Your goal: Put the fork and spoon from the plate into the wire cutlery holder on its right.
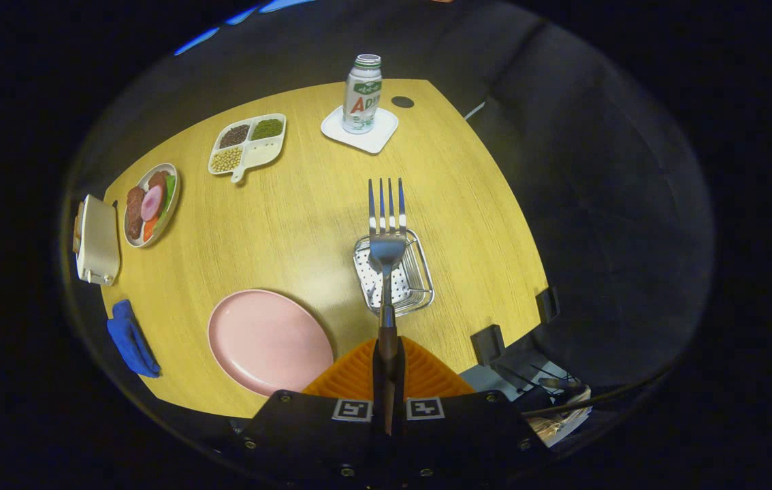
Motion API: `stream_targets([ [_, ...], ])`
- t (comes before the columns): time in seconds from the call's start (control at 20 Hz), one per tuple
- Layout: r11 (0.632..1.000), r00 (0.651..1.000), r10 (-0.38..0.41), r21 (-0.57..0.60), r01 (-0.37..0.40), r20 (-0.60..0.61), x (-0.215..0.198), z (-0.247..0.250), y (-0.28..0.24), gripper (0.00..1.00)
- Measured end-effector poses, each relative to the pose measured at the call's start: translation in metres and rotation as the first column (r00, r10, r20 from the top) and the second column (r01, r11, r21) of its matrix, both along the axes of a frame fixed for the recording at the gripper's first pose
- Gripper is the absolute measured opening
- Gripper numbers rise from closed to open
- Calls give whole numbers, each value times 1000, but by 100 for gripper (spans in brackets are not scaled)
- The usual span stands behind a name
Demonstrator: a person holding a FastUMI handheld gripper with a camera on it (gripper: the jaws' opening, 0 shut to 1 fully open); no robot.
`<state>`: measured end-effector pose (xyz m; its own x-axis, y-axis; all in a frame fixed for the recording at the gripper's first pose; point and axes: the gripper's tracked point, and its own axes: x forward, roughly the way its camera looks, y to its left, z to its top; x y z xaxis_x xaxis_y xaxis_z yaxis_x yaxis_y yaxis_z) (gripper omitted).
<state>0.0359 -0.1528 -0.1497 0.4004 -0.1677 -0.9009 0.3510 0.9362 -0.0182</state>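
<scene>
Steel tines point away from you: your hand-held gripper (387,354) is clamped on the fork (387,231) by its handle, both fingers pressing it, with the fork head hanging over the wire holder (420,289) just right of the pink plate (267,340). The plate looks bare, and I cannot spot the spoon. The risk now is the drop: the fork lies nearly flat and reaches past the holder's far rim, so letting go from here could leave it bridging the rim or sliding off onto the surface (304,218). Tip it down first.
</scene>
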Motion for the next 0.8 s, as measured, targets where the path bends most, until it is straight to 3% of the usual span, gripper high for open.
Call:
stream_targets([
  [0.4, 998, 996, -29, 54, 34, -86, -7, -28, -25, 4],
  [0.8, 996, 986, 35, 86, -21, -165, -13, -57, -24, 4],
])
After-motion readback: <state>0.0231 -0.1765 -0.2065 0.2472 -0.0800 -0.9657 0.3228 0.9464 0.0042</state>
